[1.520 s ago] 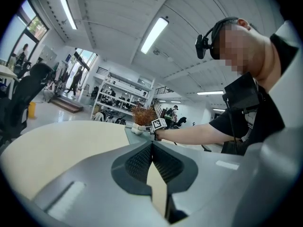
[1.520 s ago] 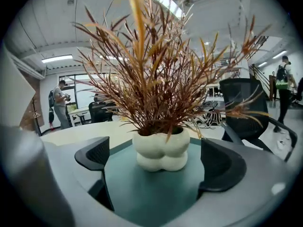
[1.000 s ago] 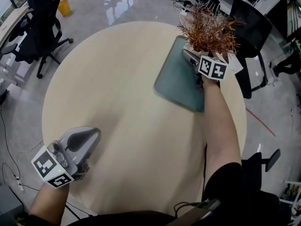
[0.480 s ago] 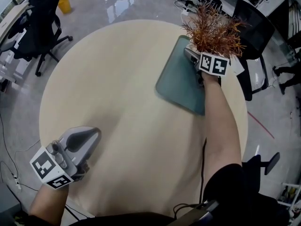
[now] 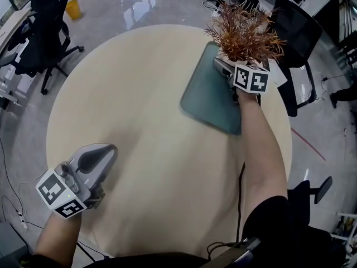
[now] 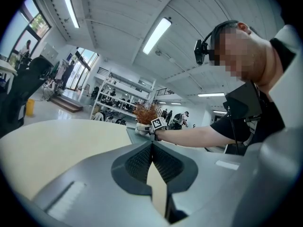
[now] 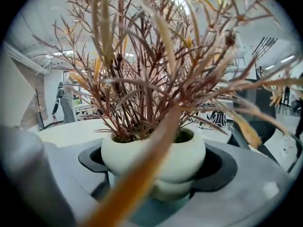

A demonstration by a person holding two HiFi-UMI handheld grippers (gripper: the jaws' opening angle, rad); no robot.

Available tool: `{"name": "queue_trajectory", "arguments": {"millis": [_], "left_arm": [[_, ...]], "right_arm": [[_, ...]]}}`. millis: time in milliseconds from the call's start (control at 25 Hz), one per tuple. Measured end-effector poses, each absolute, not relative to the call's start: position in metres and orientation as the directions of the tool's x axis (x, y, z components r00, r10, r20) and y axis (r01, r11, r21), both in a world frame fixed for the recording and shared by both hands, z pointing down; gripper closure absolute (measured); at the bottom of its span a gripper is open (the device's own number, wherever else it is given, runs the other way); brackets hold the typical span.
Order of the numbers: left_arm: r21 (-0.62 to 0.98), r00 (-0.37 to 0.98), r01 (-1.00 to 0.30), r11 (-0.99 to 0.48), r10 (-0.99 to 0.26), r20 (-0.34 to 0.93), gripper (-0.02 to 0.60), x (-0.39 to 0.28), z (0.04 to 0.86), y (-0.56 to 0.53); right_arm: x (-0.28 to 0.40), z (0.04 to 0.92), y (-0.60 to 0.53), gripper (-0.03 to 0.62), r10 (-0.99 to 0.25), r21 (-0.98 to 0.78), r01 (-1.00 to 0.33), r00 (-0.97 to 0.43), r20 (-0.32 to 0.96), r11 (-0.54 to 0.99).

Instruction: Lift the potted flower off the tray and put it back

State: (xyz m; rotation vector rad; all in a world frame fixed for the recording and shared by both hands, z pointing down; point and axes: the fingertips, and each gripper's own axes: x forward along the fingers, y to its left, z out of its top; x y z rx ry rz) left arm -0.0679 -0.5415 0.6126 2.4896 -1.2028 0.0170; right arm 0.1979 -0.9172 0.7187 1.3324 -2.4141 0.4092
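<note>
The potted flower, rust-brown spiky leaves in a white pot, stands at the far right end of the teal tray. My right gripper reaches in from the near side, its jaws on either side of the pot and closed on the pot's rounded sides. Teal shows just under the pot in the right gripper view; whether the pot is off the tray I cannot tell. My left gripper lies at the table's near left, shut with nothing in it, its pads meeting.
The round beige table holds only the tray. Office chairs stand on the floor to the left and behind the plant at the right. A yellow bin is at the far left.
The right hand and the plant have shifted only slightly in the head view. The left gripper stays in place on the table.
</note>
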Motion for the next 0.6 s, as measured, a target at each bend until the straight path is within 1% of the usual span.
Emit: {"name": "queue_trajectory", "arguments": {"millis": [280,600], "left_arm": [[0.307,0.642,-0.753,-0.582,-0.752,0.150,0.581,-0.060,0.587,-0.533],[0.290,0.651,-0.745,-0.601,-0.750,0.118,0.581,-0.059,0.550,-0.503]], "right_arm": [[0.202,0.685,-0.889,0.062,-0.737,-0.100,-0.829,-0.539,0.408,0.550],[0.190,0.629,-0.829,0.061,-0.714,-0.118,-0.810,-0.567,0.412,0.575]]}}
